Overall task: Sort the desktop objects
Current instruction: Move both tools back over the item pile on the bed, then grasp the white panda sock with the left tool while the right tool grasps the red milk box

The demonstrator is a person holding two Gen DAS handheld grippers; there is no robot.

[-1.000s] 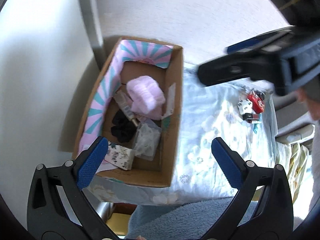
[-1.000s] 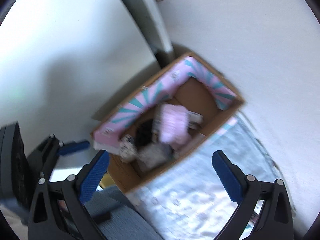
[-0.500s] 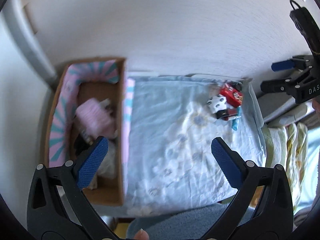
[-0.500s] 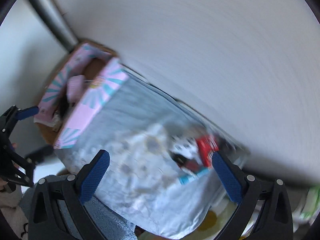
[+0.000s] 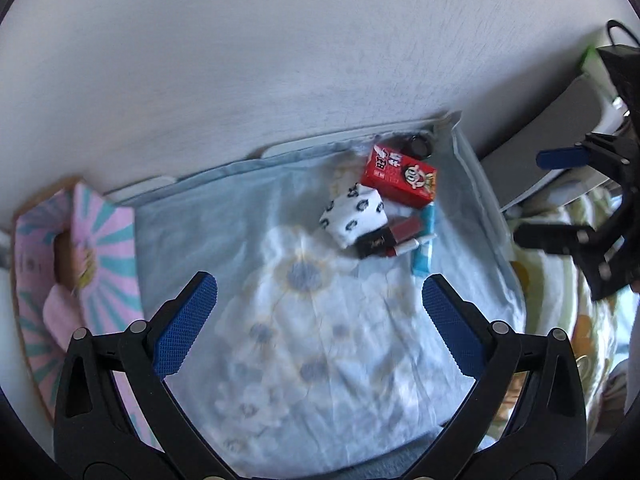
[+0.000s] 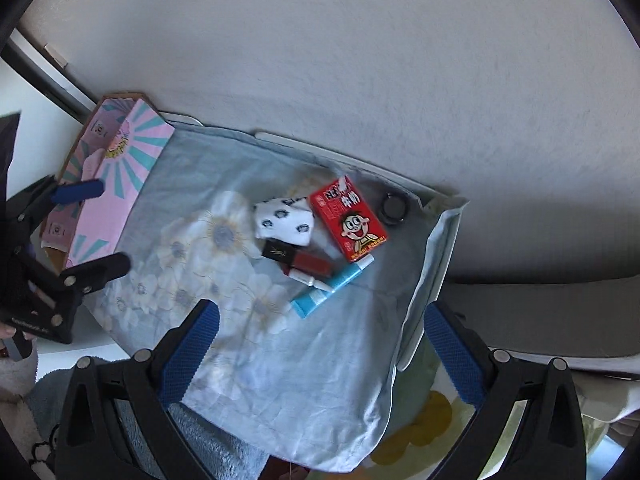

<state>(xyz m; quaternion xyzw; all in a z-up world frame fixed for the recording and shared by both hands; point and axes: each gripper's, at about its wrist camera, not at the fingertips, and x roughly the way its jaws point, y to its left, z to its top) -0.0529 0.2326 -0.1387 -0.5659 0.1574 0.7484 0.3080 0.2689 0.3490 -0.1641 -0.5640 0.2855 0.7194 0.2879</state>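
Both grippers are empty with jaws spread wide, hovering above the desk.

Landmark is the red rectangular milk carton with a cartoon face (image 6: 347,224), lying flat on the pale blue flower-print cloth (image 6: 224,280). The unsorted things are all packed around it:
- A white spotted folded sock (image 6: 285,222) touches the carton's left edge.
- A dark red lipstick with a black cap (image 6: 298,257) lies just below the sock.
- A small white tube (image 6: 310,279) sits beside the lipstick.
- A light blue squeeze tube (image 6: 332,285) lies just below the carton, its long axis slanting up-right toward the carton's lower corner.
- A round black tin (image 6: 394,205) sits just right of the carton, by the wall.

The pink-and-teal lined cardboard box (image 6: 120,168) is well apart from the carton, at the cloth's far left end.

The right gripper (image 6: 320,350) is ahead of and below the cluster, with the blue tube nearest its jaws, so it is probably the better arm for the pick. The tube's axis runs diagonal to the jaw line, so a wrist turn is likely needed.

The left gripper (image 5: 320,312) faces mid-cloth, with the carton up and to its right. It is nearer the box.
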